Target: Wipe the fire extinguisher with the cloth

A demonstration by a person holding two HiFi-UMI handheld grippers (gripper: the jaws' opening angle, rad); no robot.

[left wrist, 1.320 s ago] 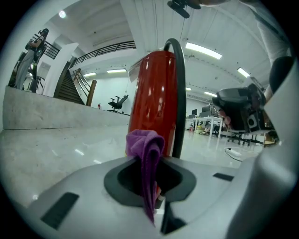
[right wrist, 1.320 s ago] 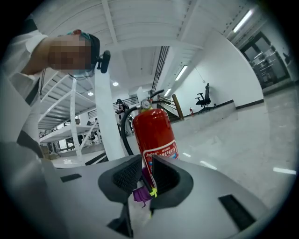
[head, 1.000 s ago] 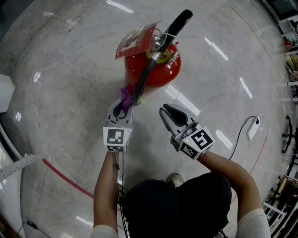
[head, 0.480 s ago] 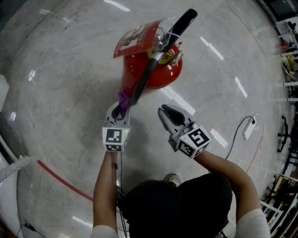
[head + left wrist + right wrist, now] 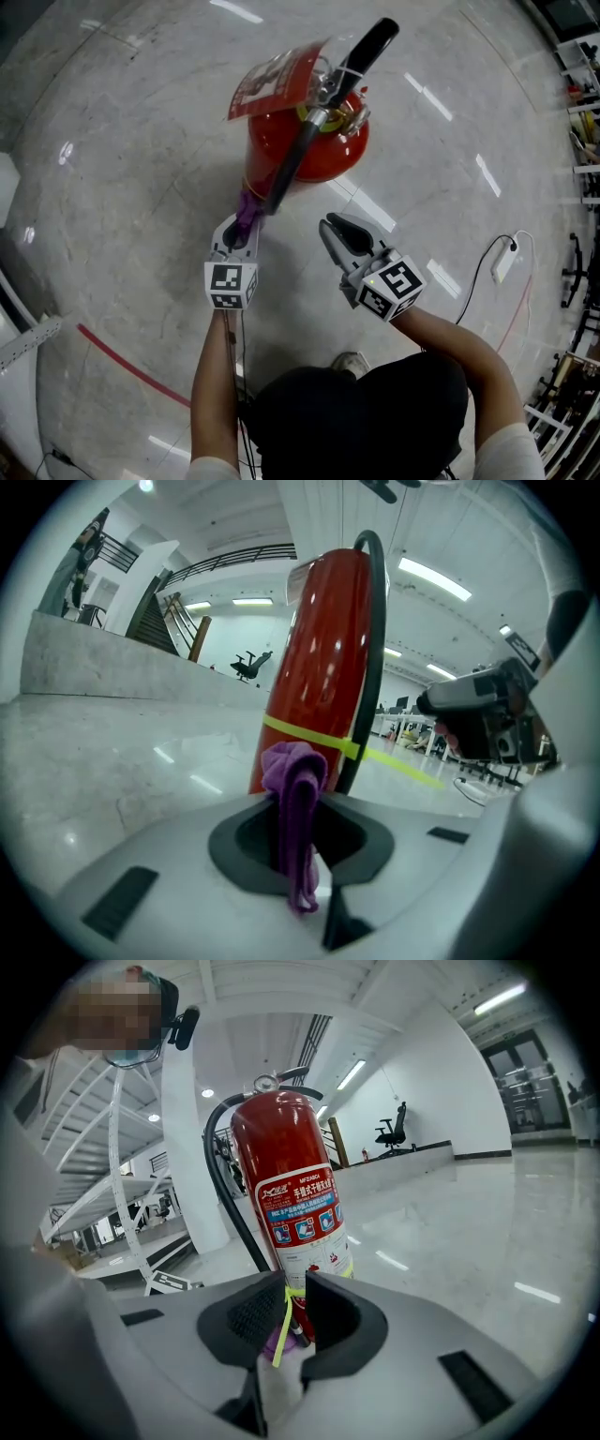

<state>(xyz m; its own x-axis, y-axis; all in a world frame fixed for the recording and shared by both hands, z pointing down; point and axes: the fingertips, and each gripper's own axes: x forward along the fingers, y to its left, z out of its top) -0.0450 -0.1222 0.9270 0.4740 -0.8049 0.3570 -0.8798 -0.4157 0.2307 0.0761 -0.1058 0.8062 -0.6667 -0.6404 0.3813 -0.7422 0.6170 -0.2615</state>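
Pale, glossy marble-look floor [image 5: 141, 187] fills a big open hall, with a thin red line [image 5: 122, 361] crossing it near my left and a white plug block on a cable [image 5: 509, 258] off to the right. Standing upright on it is the fire extinguisher [image 5: 323, 145], a smooth red cylinder with a black hose [image 5: 291, 173], a black lever handle [image 5: 370, 42] and a red tag [image 5: 272, 80]. A yellow band [image 5: 309, 738] rings its lower body. My left gripper [image 5: 239, 234] pinches the cloth [image 5: 247, 208], a soft purple bunch, right at the cylinder's lower side beside the hose; I cannot tell whether it touches. My right gripper [image 5: 339, 234] hangs nearby, empty, its jaws a narrow gap apart.
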